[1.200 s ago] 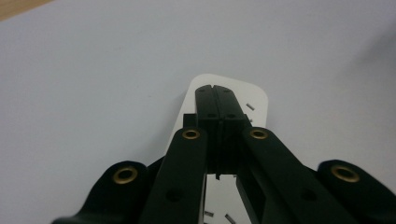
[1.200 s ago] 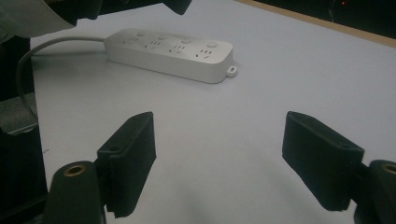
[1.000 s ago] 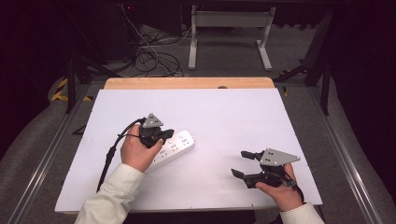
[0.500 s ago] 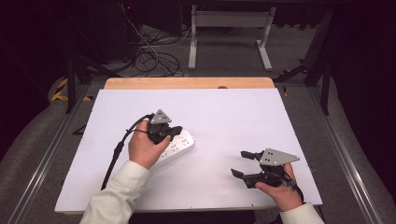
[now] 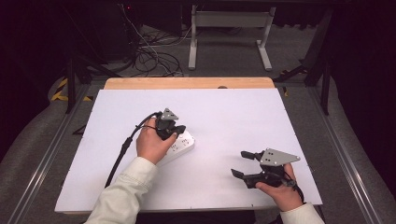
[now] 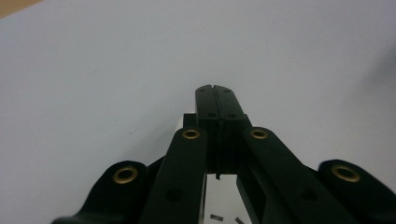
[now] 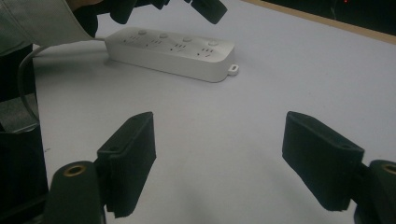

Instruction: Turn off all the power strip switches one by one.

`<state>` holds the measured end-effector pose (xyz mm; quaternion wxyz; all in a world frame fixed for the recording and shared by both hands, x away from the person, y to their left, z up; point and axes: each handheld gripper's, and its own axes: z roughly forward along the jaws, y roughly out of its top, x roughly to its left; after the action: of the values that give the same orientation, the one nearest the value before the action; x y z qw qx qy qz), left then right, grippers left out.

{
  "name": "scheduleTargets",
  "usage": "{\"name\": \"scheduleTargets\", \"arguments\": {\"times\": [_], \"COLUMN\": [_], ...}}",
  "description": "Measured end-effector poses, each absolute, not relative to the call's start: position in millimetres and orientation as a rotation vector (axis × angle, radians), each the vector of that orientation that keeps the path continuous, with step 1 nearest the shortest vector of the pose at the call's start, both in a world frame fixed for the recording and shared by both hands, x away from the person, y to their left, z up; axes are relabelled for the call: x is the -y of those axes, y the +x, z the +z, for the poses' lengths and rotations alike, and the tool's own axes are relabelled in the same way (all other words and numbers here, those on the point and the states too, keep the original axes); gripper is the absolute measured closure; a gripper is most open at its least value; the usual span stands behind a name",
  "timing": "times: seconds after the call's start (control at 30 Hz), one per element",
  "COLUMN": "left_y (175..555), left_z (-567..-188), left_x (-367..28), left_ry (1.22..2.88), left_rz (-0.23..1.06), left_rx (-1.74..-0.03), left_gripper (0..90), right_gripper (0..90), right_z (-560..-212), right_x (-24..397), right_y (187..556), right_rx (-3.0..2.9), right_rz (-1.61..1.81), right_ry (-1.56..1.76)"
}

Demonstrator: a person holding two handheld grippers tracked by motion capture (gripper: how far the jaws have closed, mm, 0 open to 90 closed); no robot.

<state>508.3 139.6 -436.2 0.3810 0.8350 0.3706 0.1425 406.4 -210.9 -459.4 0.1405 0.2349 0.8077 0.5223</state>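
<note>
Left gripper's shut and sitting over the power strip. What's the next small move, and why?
Probably lower the left gripper a little, so its closed tips press a switch on the power strip. It hangs right above the strip, while the right gripper waits open, well aside.

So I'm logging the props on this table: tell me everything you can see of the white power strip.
The power strip is a long white block, plastic by its look, with rounded corners. Its top carries a row of sockets, each with a small round button beside it. A small loop tab sticks out of one end; a pale cable leaves the other. It lies flat on the white table. The left tongs, shut, hang over it; whether they touch it I cannot tell.
</note>
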Motion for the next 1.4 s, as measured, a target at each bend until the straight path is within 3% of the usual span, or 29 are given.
{"name": "scheduleTargets", "arguments": {"times": [0.43, 1.4], "left_y": [517.5, 516.5], "left_z": [-451.5, -456.4], "left_x": [-138.7, -136.5], "left_ry": [2.21, 2.216], "left_rz": [0.322, 0.317], "left_rx": [-1.007, -1.01], "left_gripper": [90.0, 90.0], "right_gripper": [26.4, 26.3], "right_z": [-459.3, -459.0], "right_x": [211.2, 210.7], "right_y": [406.2, 405.7], "right_rx": [-2.333, -2.333], "right_rz": [1.508, 1.51], "right_ry": [0.677, 0.675]}}
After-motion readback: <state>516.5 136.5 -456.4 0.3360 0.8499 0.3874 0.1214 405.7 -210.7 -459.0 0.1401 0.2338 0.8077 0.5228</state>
